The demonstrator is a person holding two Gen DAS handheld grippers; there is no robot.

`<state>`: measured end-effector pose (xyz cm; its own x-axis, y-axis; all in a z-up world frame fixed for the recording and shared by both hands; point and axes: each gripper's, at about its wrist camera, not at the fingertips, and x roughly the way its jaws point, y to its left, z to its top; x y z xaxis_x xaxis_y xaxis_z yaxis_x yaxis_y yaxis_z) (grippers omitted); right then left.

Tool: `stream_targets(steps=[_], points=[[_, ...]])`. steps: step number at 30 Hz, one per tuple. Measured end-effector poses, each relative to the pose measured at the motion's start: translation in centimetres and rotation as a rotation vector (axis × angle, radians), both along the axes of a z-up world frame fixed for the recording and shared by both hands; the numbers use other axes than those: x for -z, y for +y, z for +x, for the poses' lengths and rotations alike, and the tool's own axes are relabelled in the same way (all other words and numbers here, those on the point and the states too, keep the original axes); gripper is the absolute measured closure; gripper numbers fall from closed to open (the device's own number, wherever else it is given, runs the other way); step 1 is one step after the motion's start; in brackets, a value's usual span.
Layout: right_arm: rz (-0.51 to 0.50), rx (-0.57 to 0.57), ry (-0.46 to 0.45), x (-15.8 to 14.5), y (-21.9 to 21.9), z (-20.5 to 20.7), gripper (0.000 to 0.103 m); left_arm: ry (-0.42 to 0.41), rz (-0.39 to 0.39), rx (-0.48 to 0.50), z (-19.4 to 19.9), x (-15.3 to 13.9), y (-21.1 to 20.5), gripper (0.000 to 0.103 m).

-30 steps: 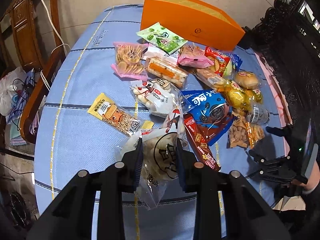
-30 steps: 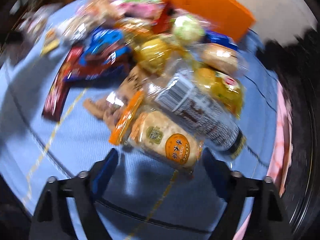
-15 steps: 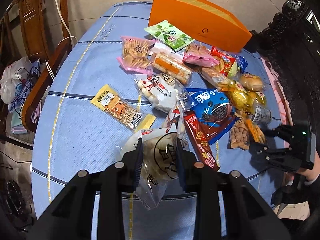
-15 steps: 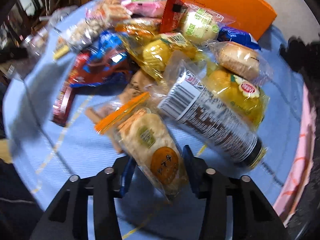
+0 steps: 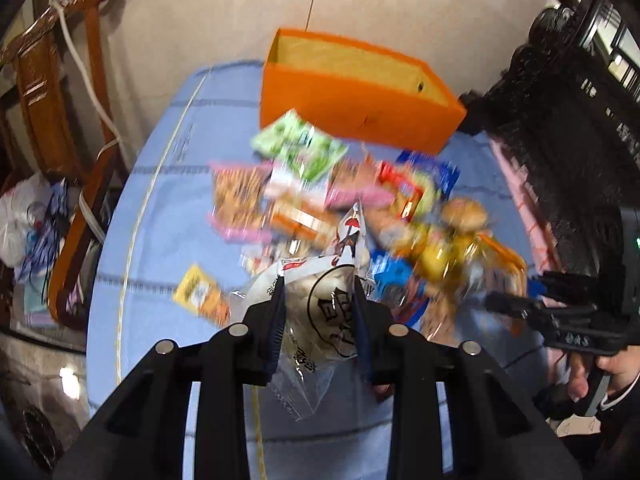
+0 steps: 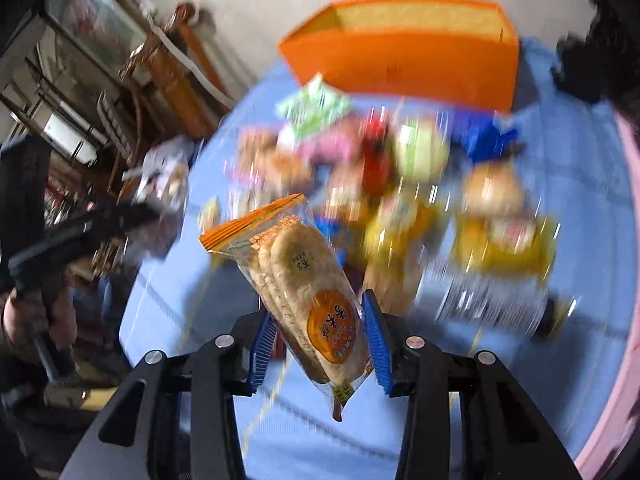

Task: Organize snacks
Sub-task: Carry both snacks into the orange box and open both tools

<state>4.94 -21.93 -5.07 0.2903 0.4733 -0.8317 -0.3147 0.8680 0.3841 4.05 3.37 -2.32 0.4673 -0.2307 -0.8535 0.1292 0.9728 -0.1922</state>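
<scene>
My left gripper (image 5: 318, 294) is shut on a clear bag of pale pastry with black print (image 5: 332, 312), held up off the blue tablecloth (image 5: 160, 208). My right gripper (image 6: 318, 312) grips a clear pack of round rice crackers with an orange label (image 6: 296, 256). Its jaws are still closing, and the blue pads press on the pack's lower end. The pile of loose snacks (image 5: 320, 184) lies blurred beneath both. An open orange box (image 5: 352, 104) stands at the table's far edge, with the orange box (image 6: 404, 60) also ahead in the right wrist view.
A wooden chair (image 5: 60, 128) stands left of the table, with plastic bags (image 5: 20, 232) beside it. Dark carved furniture (image 5: 580, 128) lines the right side. A dark bottle (image 6: 480, 300) lies on its side at the pile's near right.
The right gripper closed on the rice cracker pack and lifted it off the table. Both grippers rose with their packs, and the orange box's opening has come into sight.
</scene>
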Motion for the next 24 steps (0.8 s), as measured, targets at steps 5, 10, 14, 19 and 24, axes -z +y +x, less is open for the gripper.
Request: stream_targets(steps=[5,10,14,19,24], points=[[0.011,0.072,-0.103,-4.3,-0.3,6.5,0.061,-0.068,-0.033,0.038,5.3,-3.7,-1.2,0.074],[0.002,0.150,-0.171,-6.7,-0.9,14.9,0.061,-0.142,-0.044,0.056,13.9,-6.8,-3.3,0.074],[-0.022,0.210,-0.172,-6.4,-1.5,21.4,0.061,-0.118,-0.042,0.053,22.5,-6.3,-5.4,0.073],[-0.068,0.273,-0.154,-4.3,-2.3,27.7,0.061,-0.069,-0.011,0.032,30.1,-3.5,-7.4,0.073],[-0.142,0.307,-0.117,-1.2,-2.8,30.7,0.059,-0.017,0.040,0.011,33.5,0.5,-8.0,0.064]])
